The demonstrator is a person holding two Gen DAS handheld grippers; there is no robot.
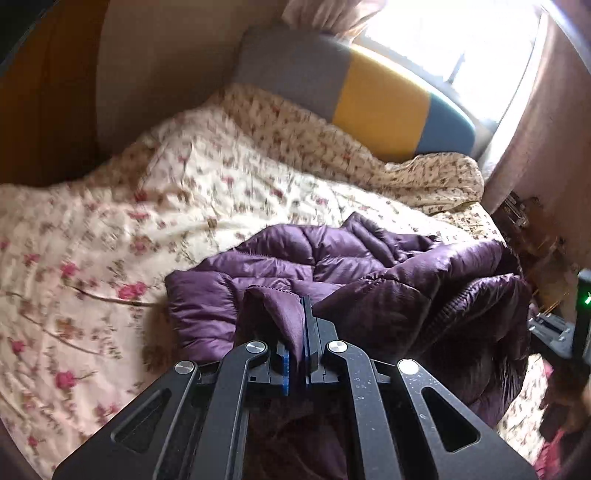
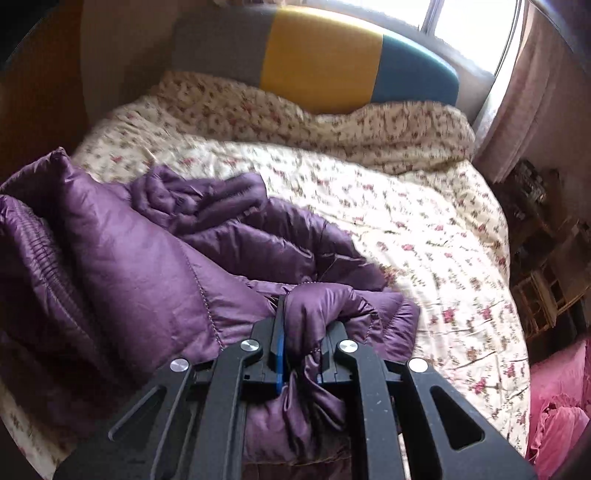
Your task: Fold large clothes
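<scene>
A purple quilted jacket (image 1: 369, 280) lies bunched on a bed whose floral cover (image 1: 110, 236) spreads cream and pink beneath it. In the left wrist view the left gripper (image 1: 300, 325) has its 2 jaws pressed together on a thin fold of the jacket's edge, the fabric rising between the blue pads as a narrow peak. The rest of the jacket billows away to the right in puffy rolls, with a ribbed dark band showing at its far right side. In the right wrist view the right gripper (image 2: 304, 314) pinches a thicker wad of the same jacket (image 2: 147, 258); the jaws stand slightly apart with the cloth packed between them and bulging over the right finger. No earlier picture shows whether that gap has changed. From this side the jacket heaps up to the left, a smooth panel with a stitched seam standing tall, and a ribbed cuff or hem at the far left edge. Behind the bed stands a headboard (image 2: 321, 59) in 3 colour panels, grey, yellow and blue, with a rumpled floral quilt (image 2: 369, 125) piled along its foot. A bright window (image 2: 472, 29) sits above it, with a pink curtain (image 2: 535, 92) at the right. Pink fabric (image 2: 557, 406) lies at the lower right, beside the bed. Both views are blurred on the bedding.
</scene>
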